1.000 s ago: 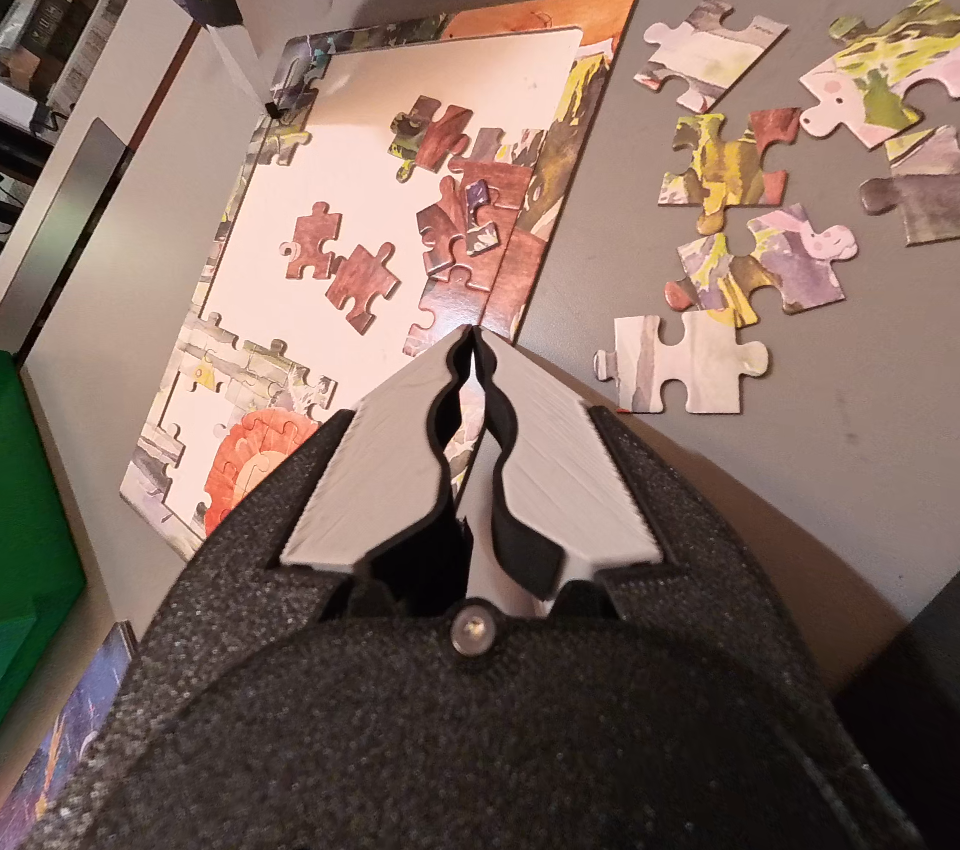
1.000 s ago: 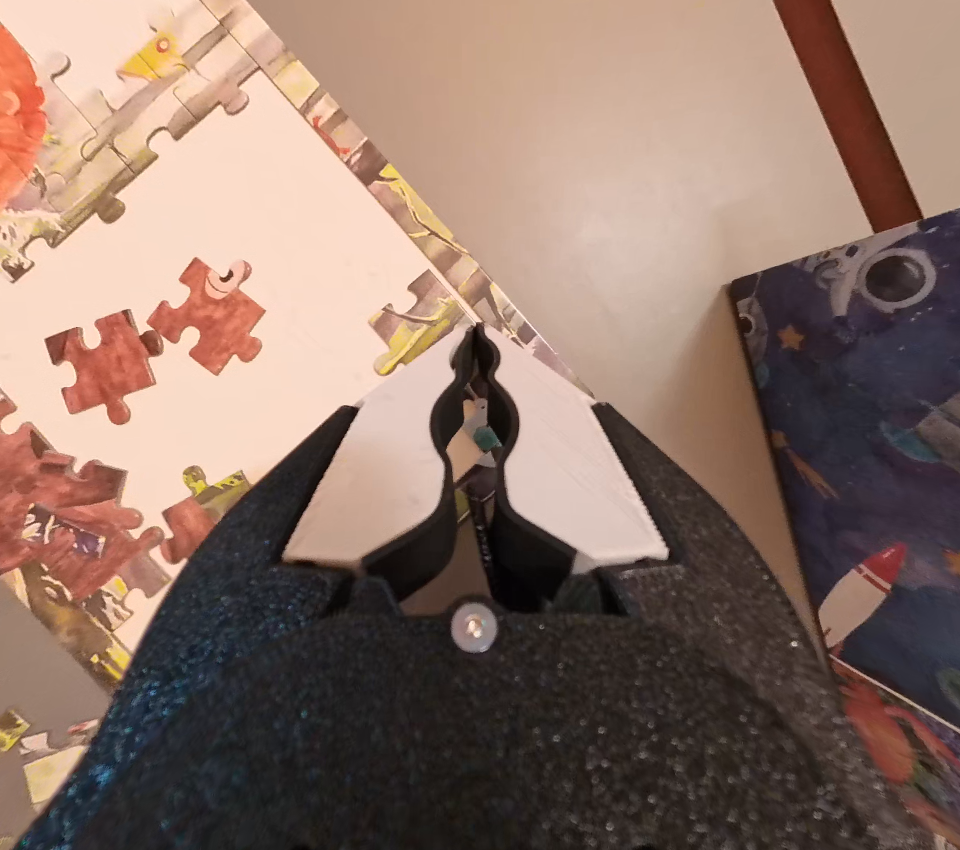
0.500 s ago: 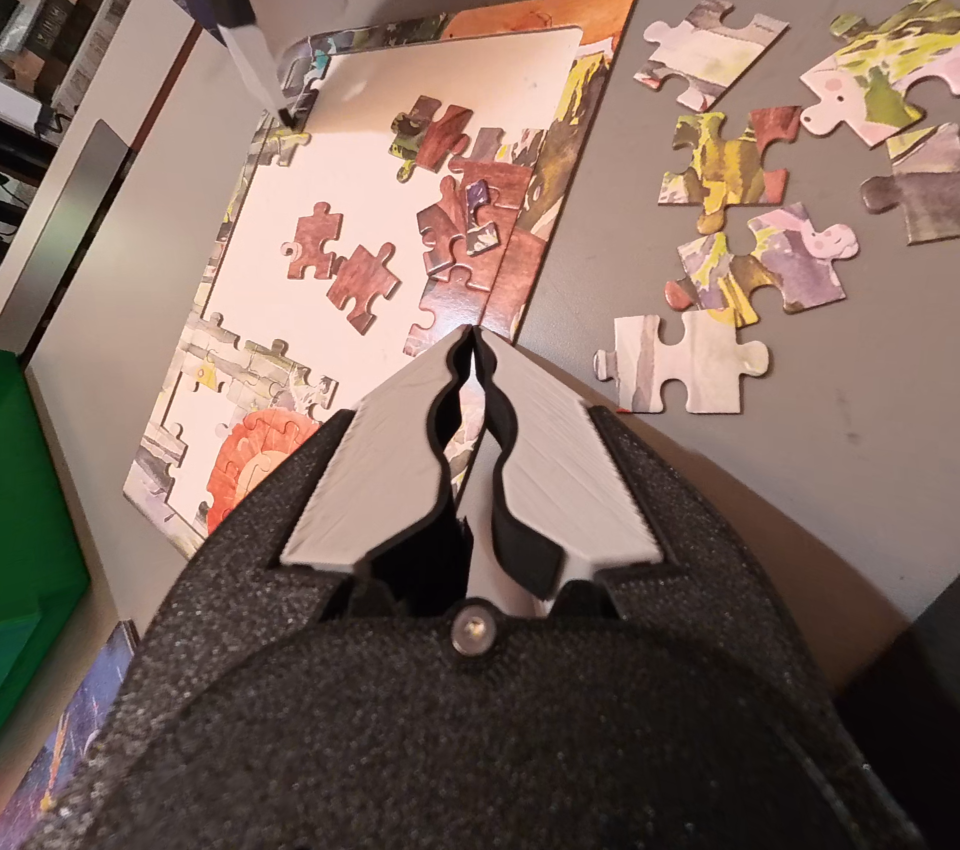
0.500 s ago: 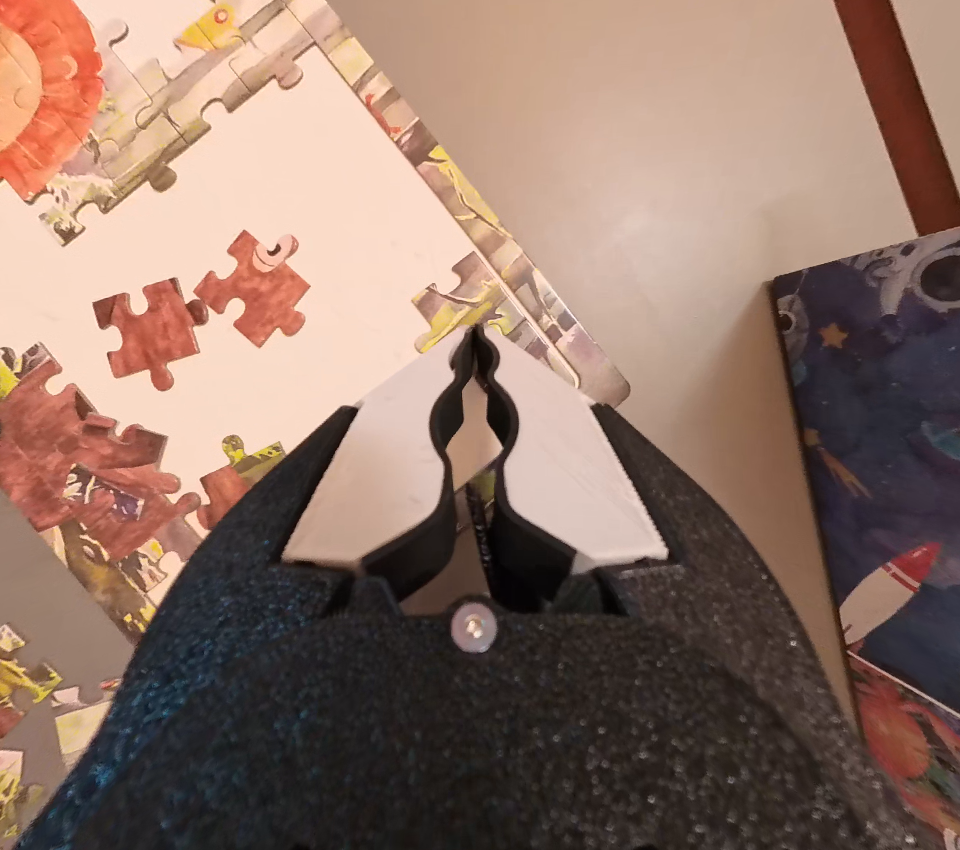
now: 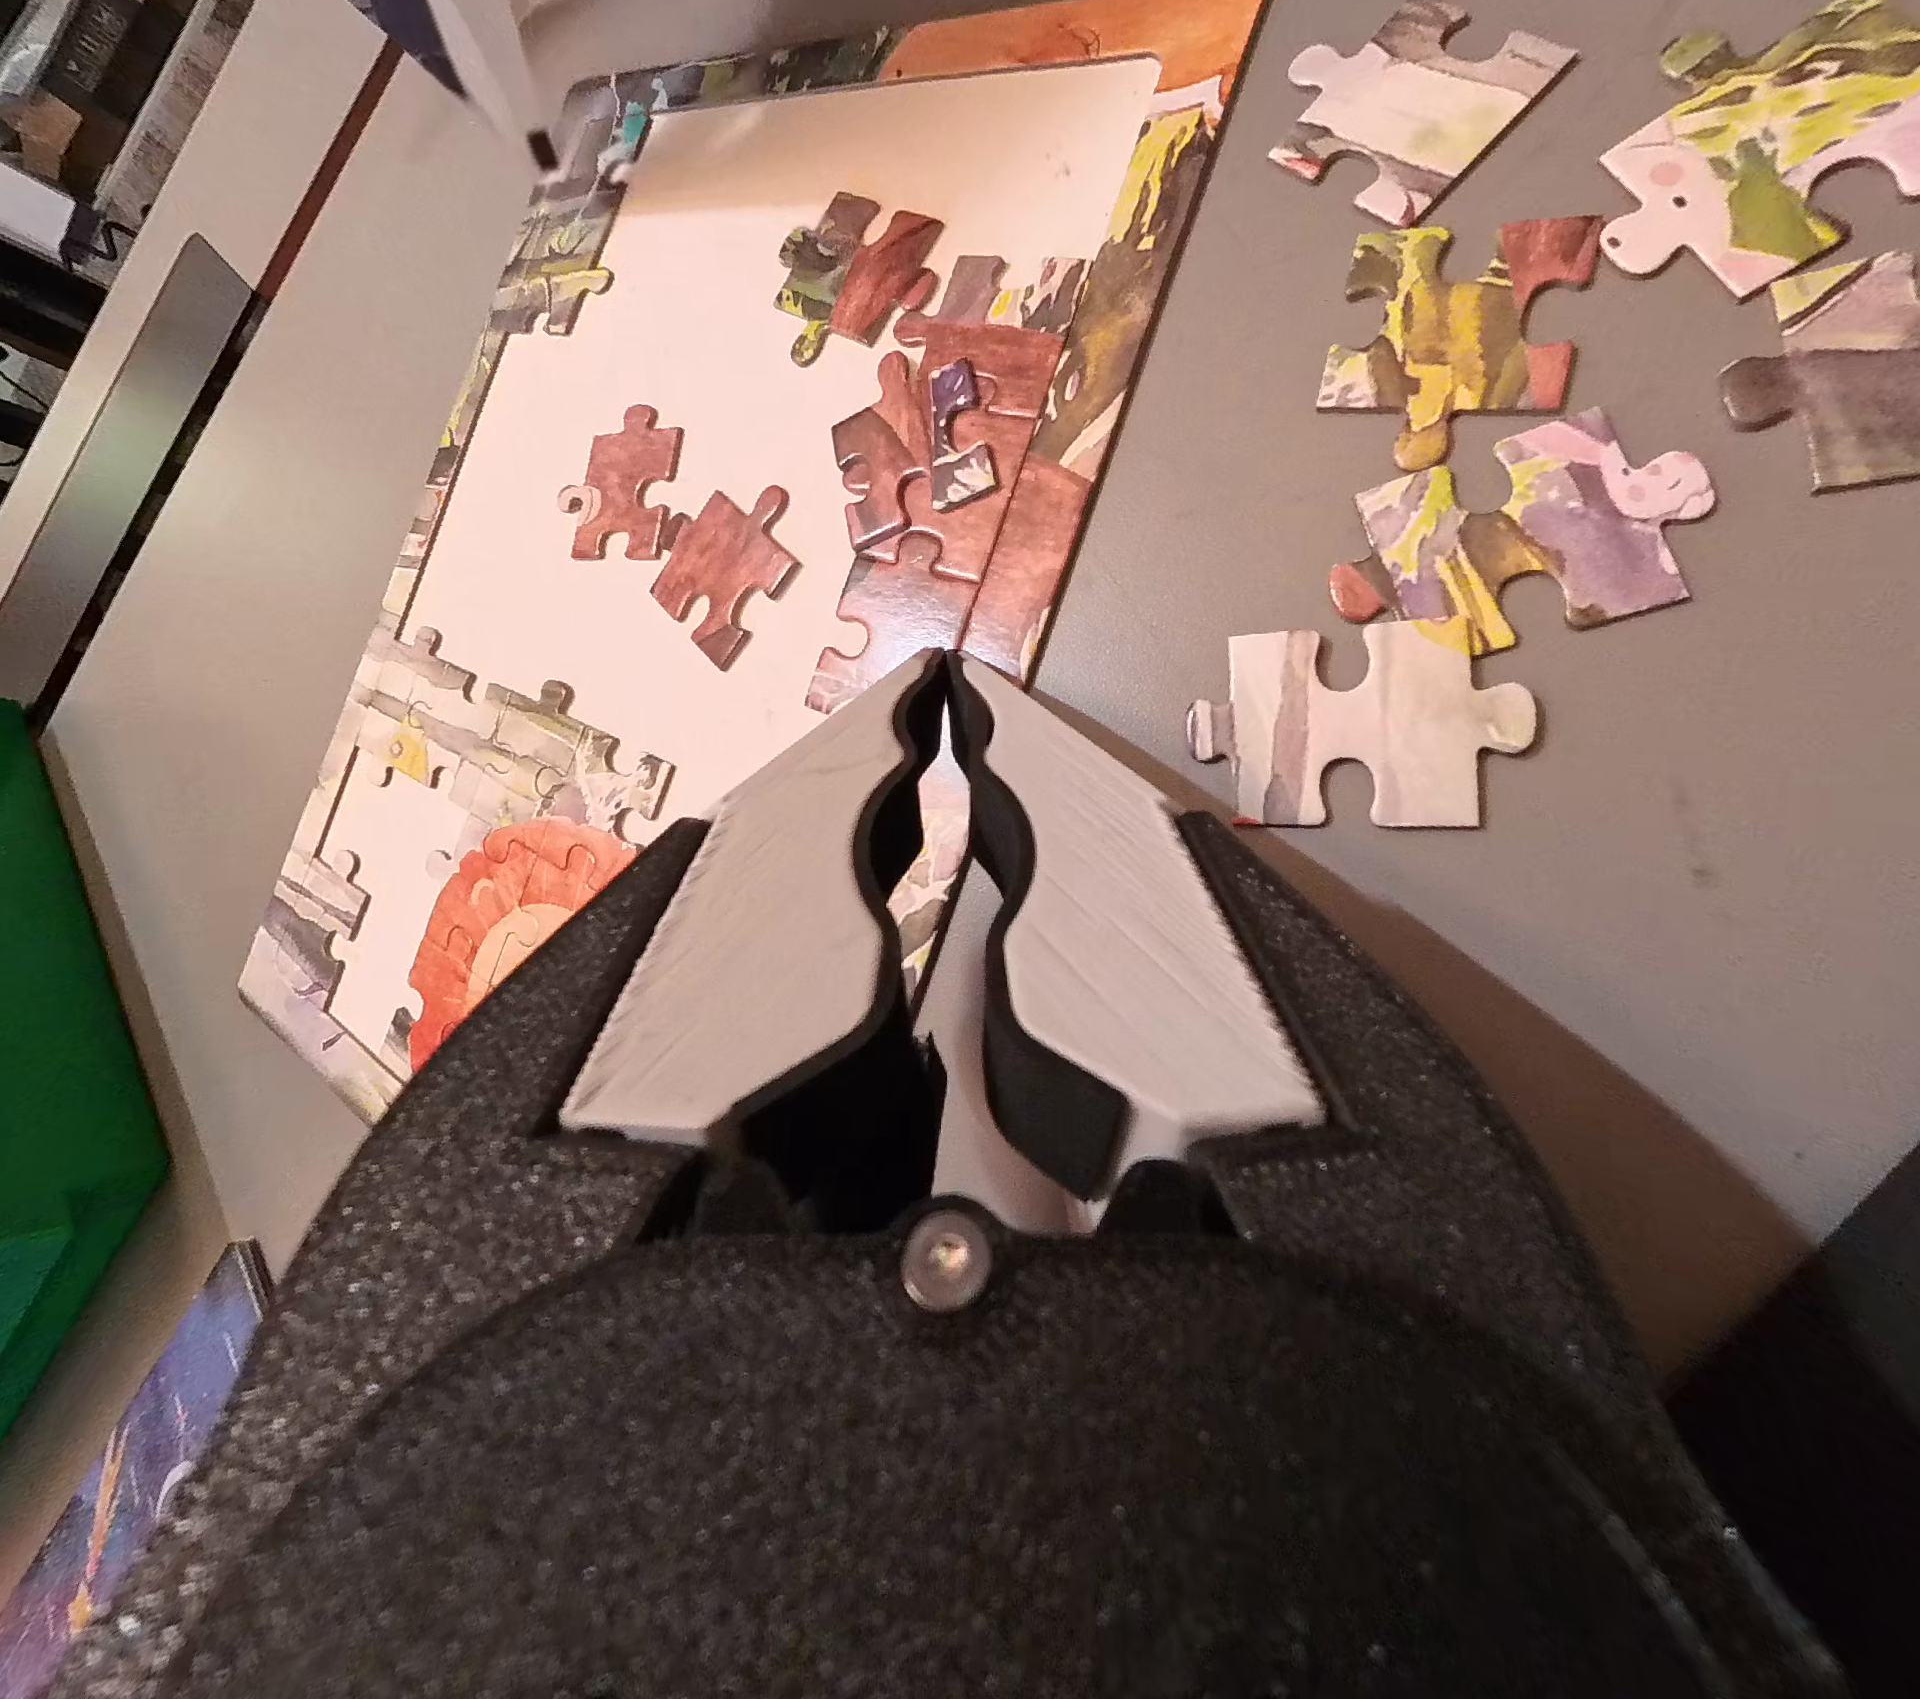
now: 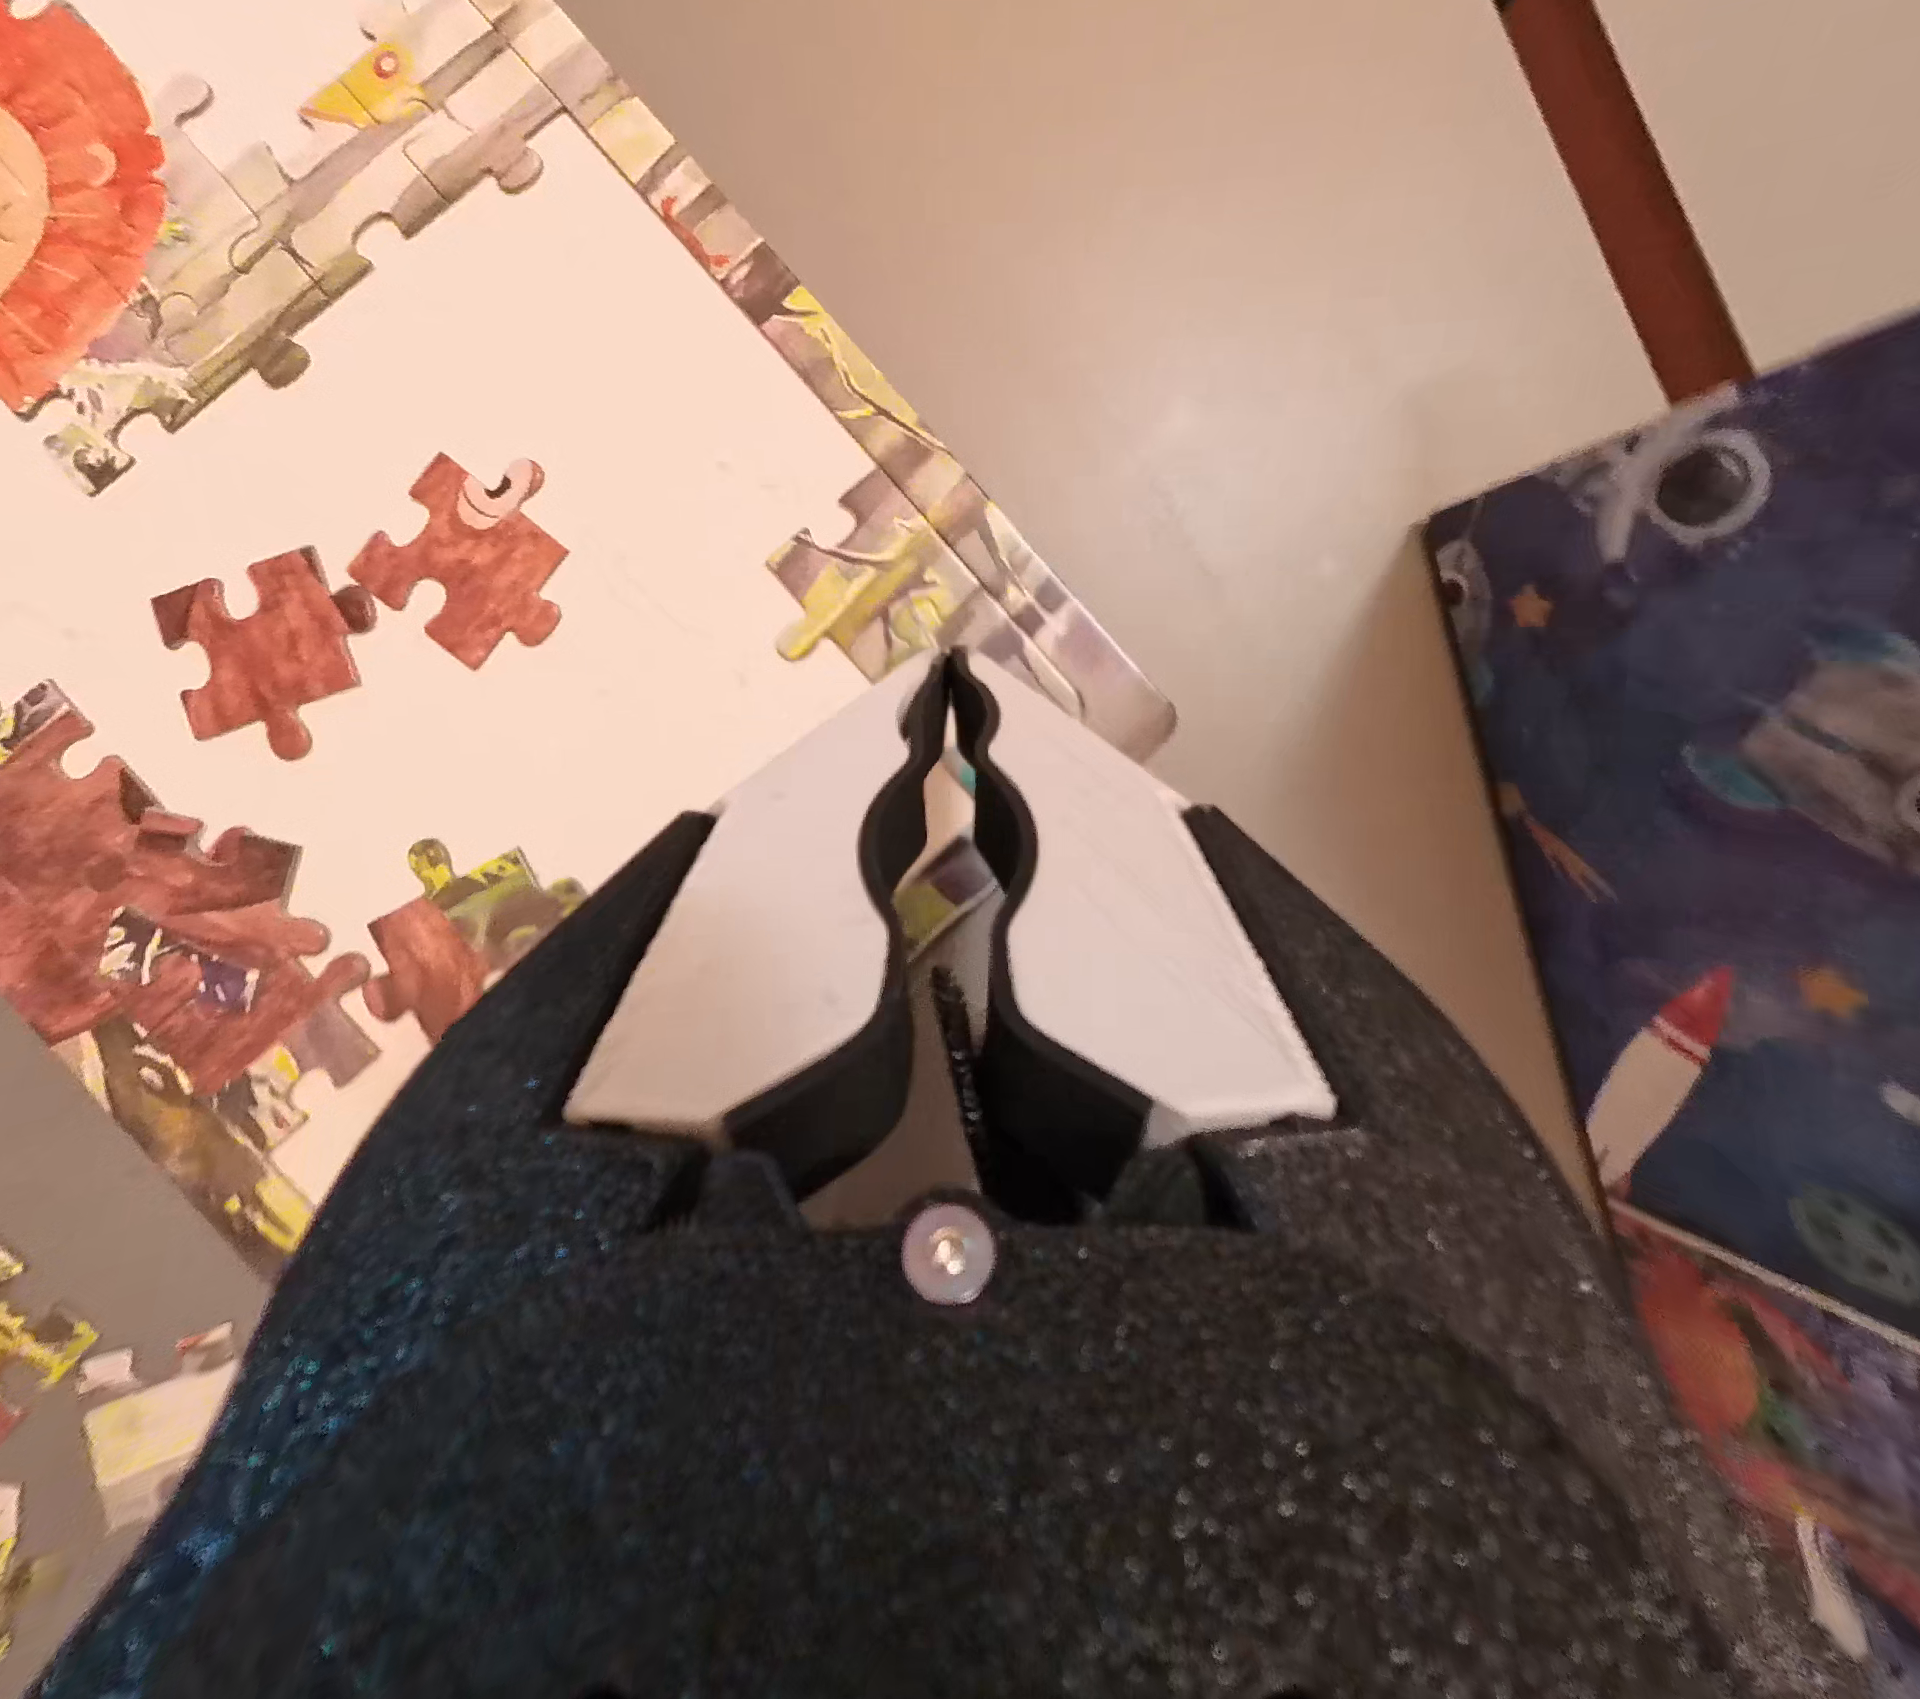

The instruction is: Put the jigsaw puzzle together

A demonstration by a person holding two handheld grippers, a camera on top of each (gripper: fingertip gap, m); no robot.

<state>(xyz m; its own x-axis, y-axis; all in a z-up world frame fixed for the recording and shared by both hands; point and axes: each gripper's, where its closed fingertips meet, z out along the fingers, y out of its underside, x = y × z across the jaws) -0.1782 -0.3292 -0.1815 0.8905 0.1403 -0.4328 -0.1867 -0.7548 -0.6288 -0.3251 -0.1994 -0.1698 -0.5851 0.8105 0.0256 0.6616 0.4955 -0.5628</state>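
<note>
The puzzle board (image 5: 727,299) lies on the table with a white bare middle; it also shows in the right wrist view (image 6: 644,444). An orange lion patch (image 5: 499,911) is joined at its near corner. Two brown pieces (image 5: 686,527) lie loose on the board, and a brown cluster (image 5: 935,444) sits at its right side. My left gripper (image 5: 945,662) is shut and empty above the board's near right corner. My right gripper (image 6: 951,662) is shut, above the board's far left corner beside a yellow-green edge piece (image 6: 862,600). Its white finger (image 5: 488,39) shows in the left wrist view.
Several loose pieces (image 5: 1455,330) lie on the grey table right of the board, a white one (image 5: 1351,735) nearest. A dark blue puzzle box (image 6: 1714,766) stands beside the board's far corner. A green block (image 5: 62,974) is at the left. The table edge (image 5: 1455,974) runs near my left gripper. My right fingertips sit around 20 cm from my left ones. From the right gripper's tips to the green block (image 5: 62,974) is close to 30 cm.
My right gripper has drawn back along the board's far edge, so the board's corner and more of the lion patch now show. My left gripper has not moved.
</note>
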